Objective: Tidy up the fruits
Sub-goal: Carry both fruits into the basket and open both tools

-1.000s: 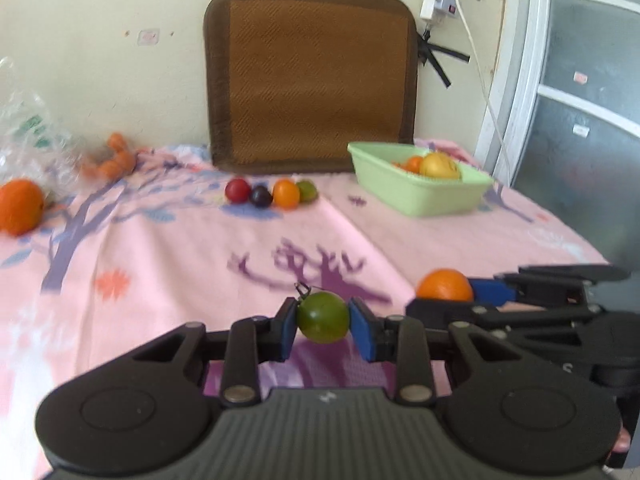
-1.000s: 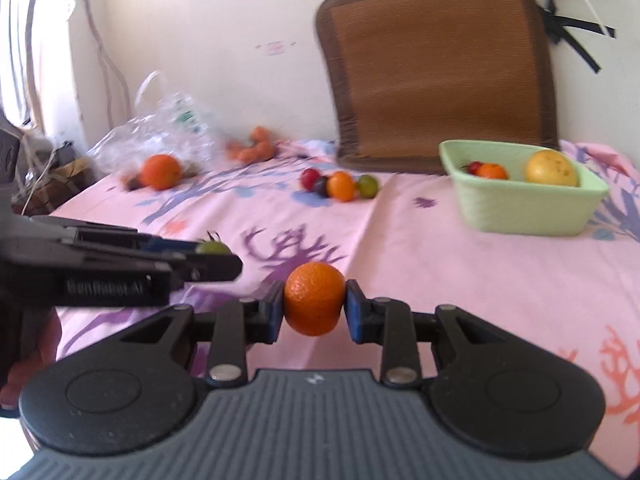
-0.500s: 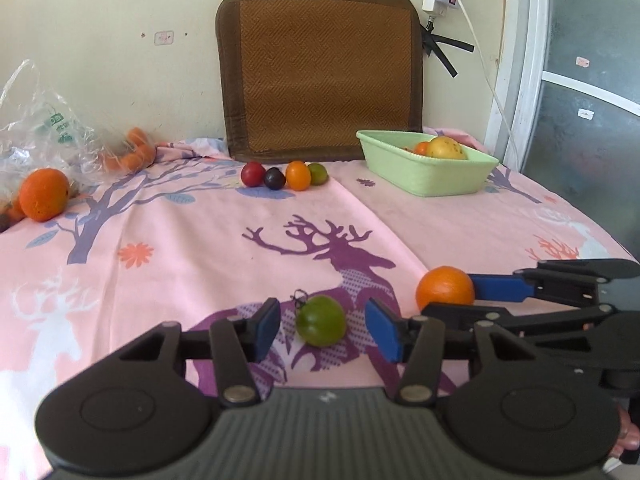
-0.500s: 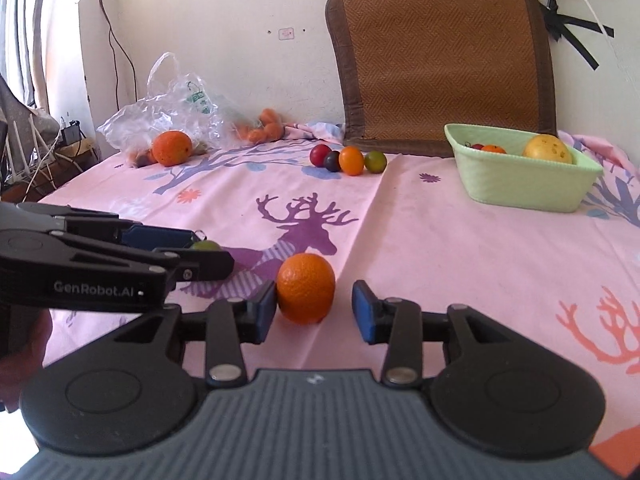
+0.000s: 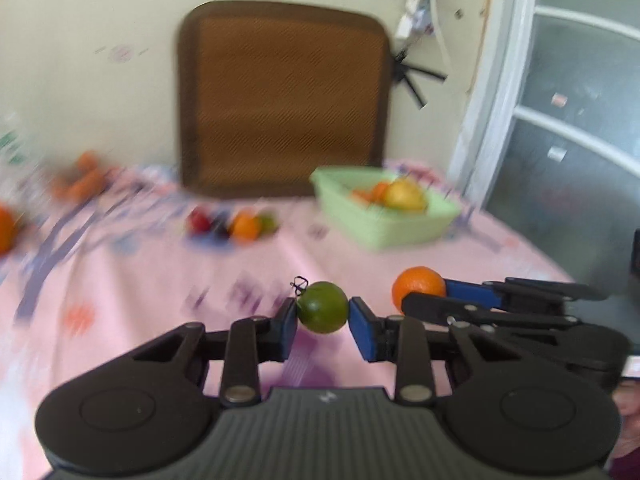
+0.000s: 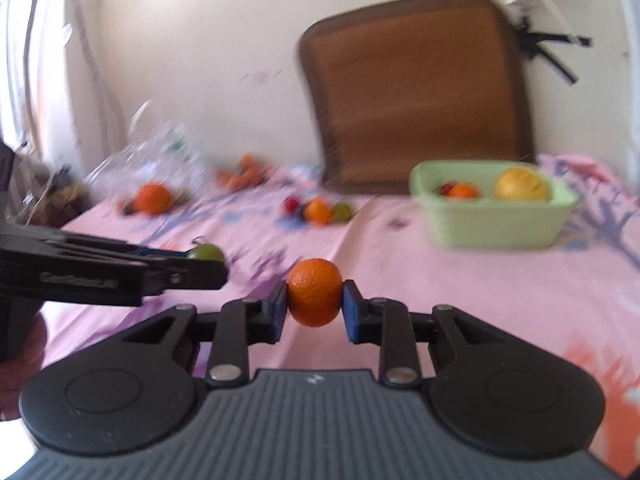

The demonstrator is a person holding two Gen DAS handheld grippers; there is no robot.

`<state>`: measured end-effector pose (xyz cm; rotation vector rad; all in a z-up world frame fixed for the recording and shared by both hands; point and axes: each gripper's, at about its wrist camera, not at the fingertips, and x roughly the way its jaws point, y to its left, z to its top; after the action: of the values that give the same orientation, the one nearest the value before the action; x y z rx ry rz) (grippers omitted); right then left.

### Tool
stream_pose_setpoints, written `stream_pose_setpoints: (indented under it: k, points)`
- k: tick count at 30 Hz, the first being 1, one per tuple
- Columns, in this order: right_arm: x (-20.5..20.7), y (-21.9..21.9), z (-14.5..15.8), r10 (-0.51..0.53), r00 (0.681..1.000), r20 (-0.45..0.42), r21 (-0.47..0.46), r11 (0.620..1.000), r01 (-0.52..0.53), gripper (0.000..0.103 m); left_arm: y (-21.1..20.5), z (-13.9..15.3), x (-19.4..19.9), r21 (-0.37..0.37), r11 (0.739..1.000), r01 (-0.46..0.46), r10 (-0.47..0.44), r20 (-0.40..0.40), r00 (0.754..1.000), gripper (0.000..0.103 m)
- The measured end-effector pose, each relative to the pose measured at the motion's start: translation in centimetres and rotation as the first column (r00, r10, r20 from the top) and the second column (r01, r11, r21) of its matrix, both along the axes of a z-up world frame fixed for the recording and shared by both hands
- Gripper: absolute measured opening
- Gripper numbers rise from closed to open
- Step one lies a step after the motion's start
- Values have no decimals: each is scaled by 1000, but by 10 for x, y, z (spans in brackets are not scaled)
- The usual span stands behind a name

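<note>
A small green fruit point(image 5: 322, 307) with a wiry dark stem sits clamped between the blue pads of the left tool point(image 5: 322, 318), held clear above the pink tabletop point(image 5: 140, 300). Just to its right, an orange point(image 6: 315, 293) is pinched in the right tool point(image 6: 315, 304), whose jaws are closing on it, both pads pressing the peel; it too hangs above the cloth. The two tools lie side by side, near each other but apart: from the left wrist view the right tool's black arms and blue pad reach in from the right edge, and from the right wrist view the left tool crosses in from the left with the green fruit at its tip. Further back on the deer-printed pink cloth stands a pale green basket point(image 6: 496, 228) holding a yellow fruit point(image 6: 521, 185) and smaller orange and red ones. Left of the basket a little row of four small fruits point(image 6: 320, 210) lies together, red, dark, orange and green. Towards the far left lie another orange point(image 6: 153, 199), a crumpled clear plastic bag point(image 6: 160, 152) and some small orange pieces point(image 6: 242, 174) by the wall. A brown woven cushion point(image 5: 282, 96) leans upright against the cream wall behind the row. Much of the background is blurred.
</note>
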<state>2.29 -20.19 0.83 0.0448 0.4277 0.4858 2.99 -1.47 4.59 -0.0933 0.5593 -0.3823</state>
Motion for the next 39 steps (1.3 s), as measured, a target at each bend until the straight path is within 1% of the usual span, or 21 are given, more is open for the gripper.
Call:
stream_pose_setpoints:
  k: [3, 5, 6, 9, 11, 14, 16, 17, 18, 21, 23, 25, 27, 29, 31, 33, 34, 36, 39]
  points:
    - [36, -25, 14, -109, 993, 48, 13, 994, 109, 32, -25, 20, 51, -46, 997, 61, -60, 17, 998, 29]
    - [63, -39, 20, -163, 984, 73, 14, 987, 163, 32, -43, 27, 87, -69, 993, 93, -92, 22, 996, 29]
    - [77, -44, 21, -185, 979, 81, -2, 983, 186, 32, -52, 27, 106, -87, 990, 107, -106, 11, 994, 29]
    - [111, -52, 16, -233, 969, 83, -66, 969, 239, 32, -74, 19, 156, -129, 985, 115, -123, -50, 991, 29]
    - [122, -58, 9, -249, 965, 77, -82, 963, 255, 32, -86, 10, 177, -120, 986, 113, -122, -77, 989, 29]
    - [128, -64, 0, -253, 966, 62, -69, 964, 257, 32, -98, -4, 193, -103, 989, 110, -121, -110, 987, 29]
    - [132, -65, -5, -240, 970, 39, -80, 967, 242, 33, -101, -11, 194, -94, 989, 114, -125, -113, 986, 32]
    - [132, -64, -7, -232, 972, 34, -87, 968, 234, 33, -102, -14, 192, -86, 989, 118, -127, -107, 986, 39]
    - [133, -64, -6, -230, 972, 42, -89, 968, 233, 33, -104, -17, 190, -77, 990, 118, -125, -100, 987, 43]
    - [131, -64, -8, -220, 974, 50, -82, 971, 224, 35, -106, -16, 182, -56, 990, 126, -130, -72, 989, 46]
    - [127, -63, -9, -222, 973, 67, -80, 971, 227, 35, -99, -10, 172, -73, 992, 104, -108, -58, 992, 46]
    - [122, -63, -9, -228, 969, 95, -70, 970, 235, 34, -78, -2, 151, -116, 991, 65, -67, -13, 998, 46]
    - [114, -64, -6, -234, 962, 138, -32, 970, 241, 34, -46, 3, 127, -157, 987, 18, -16, 14, 1000, 46]
    - [106, -68, -1, -237, 957, 166, 16, 971, 238, 34, -8, 2, 102, -152, 987, -55, 59, 21, 998, 46]
    - [102, -66, 5, -194, 968, 156, 56, 981, 188, 34, 25, -6, 84, -96, 987, -132, 134, 12, 991, 45]
    - [98, -53, 9, -98, 988, 122, 78, 993, 89, 34, 53, -18, 74, -36, 980, -194, 193, -23, 981, 44]
    - [97, -43, 10, -44, 994, 99, 75, 997, 37, 34, 64, -23, 72, -19, 976, -215, 215, -40, 976, 44]
    - [96, -16, 9, 40, 997, 61, 28, 999, -42, 34, 81, -30, 73, -12, 972, -235, 234, -65, 970, 44]
    - [103, 27, 6, 87, 995, 51, -72, 994, -83, 34, 91, -36, 80, -19, 973, -232, 230, -71, 971, 43]
